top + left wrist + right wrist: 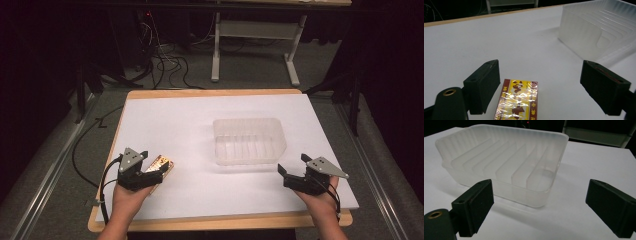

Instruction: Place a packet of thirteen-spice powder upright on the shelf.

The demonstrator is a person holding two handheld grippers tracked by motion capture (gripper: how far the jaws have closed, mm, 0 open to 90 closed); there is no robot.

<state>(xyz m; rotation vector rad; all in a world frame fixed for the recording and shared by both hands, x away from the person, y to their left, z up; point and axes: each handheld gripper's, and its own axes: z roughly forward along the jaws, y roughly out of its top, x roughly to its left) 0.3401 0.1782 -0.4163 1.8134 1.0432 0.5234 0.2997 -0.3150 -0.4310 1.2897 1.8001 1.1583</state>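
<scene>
red-and-yellow wrapped box (517, 100) lies flat on the white counter (200, 125) at its near left, between the wide-spread jaws of the left tool (544, 90) and closer to one jaw, not gripped. right tool (544, 212) rests at the near right, jaws wide and empty, facing the clear ribbed plastic tray (504, 162) at the counter's middle.

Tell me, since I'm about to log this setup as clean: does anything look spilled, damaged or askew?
Nothing stands out. The wrapped box lies flat on the white table between the open left gripper jaws, angled to the table edge. The clear tray sits upright, empty and undamaged.
</scene>
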